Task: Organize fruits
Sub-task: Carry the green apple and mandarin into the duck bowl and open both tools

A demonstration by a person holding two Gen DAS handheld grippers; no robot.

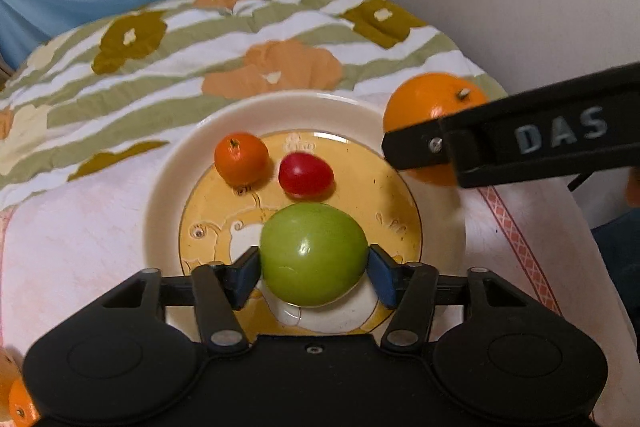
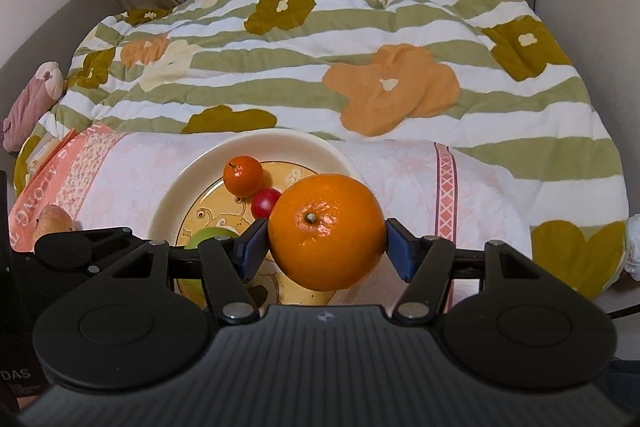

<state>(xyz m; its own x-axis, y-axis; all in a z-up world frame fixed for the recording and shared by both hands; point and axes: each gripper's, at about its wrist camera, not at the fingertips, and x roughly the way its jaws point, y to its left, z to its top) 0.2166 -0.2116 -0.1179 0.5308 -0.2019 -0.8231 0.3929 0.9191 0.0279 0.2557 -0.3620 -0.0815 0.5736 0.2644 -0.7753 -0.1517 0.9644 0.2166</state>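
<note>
**Three fruits on the plate, a fourth arriving**

The round plate (image 1: 180, 163), cream-rimmed with a glossy yellow cartoon print at its centre, sits on a pale pink towel (image 1: 80, 235) in the middle of the left wrist view. A small orange citrus (image 1: 241, 159) and a red cherry tomato (image 1: 306, 174) lie side by side on the plate's far part. The green apple (image 1: 314, 253), smooth and waxy with a bright highlight, sits low in the frame on the plate's printed centre, between the blue pads of the left gripper (image 1: 314, 267). The jaws stand about as wide as the apple; whether the pads press on it cannot be told, though it looks set down, probably at the point of release.

In the right wrist view the right gripper (image 2: 326, 245) is clamped on a large orange (image 2: 326, 231), dimpled and shiny, stem stub facing the camera, held at the plate's right edge. It likely goes down next, on the bare part to the right.

More remains: another small orange fruit (image 1: 20, 403) shows at the lower left corner of the left view, and a pale peach-coloured fruit (image 2: 54, 221) lies at the left edge of the right view. Behind is a quilted, puffy blanket (image 2: 360, 47) with green stripes and flowers.
</note>
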